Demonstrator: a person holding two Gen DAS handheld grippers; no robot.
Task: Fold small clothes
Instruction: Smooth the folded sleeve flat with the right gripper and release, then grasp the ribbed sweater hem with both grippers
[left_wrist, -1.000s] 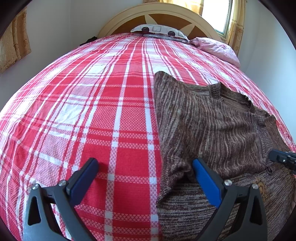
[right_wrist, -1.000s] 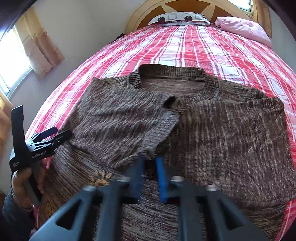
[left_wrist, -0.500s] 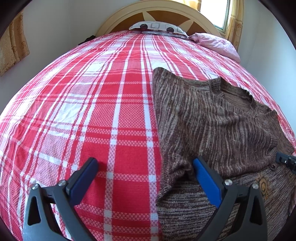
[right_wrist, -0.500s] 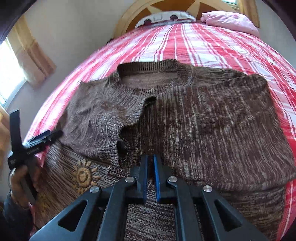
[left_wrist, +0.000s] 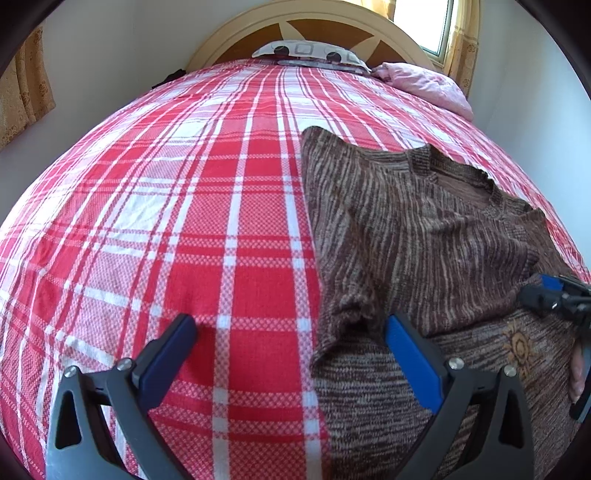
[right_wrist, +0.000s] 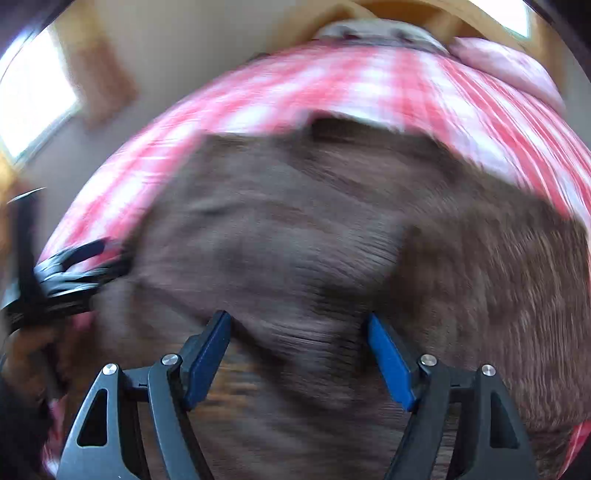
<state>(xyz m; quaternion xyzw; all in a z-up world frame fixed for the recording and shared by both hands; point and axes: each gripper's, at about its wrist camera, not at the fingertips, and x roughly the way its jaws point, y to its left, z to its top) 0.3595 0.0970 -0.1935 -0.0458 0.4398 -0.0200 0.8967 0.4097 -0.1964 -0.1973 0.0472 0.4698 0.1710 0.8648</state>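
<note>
A brown striped knit sweater lies on the red plaid bed, both sleeves folded in over its body; it also shows, blurred, in the right wrist view. My left gripper is open and empty, hovering over the sweater's left edge near the folded sleeve. My right gripper is open and empty just above the middle of the sweater; it also shows in the left wrist view at the far right. The left gripper appears in the right wrist view at the left.
The red and white plaid bedspread covers the bed. A patterned pillow and a pink pillow lie by the wooden headboard. Walls and curtained windows stand to both sides.
My right gripper has opened, let go of the sleeve it held, and is moving fast, so its view is blurred. The left gripper has stayed open and nearly still.
</note>
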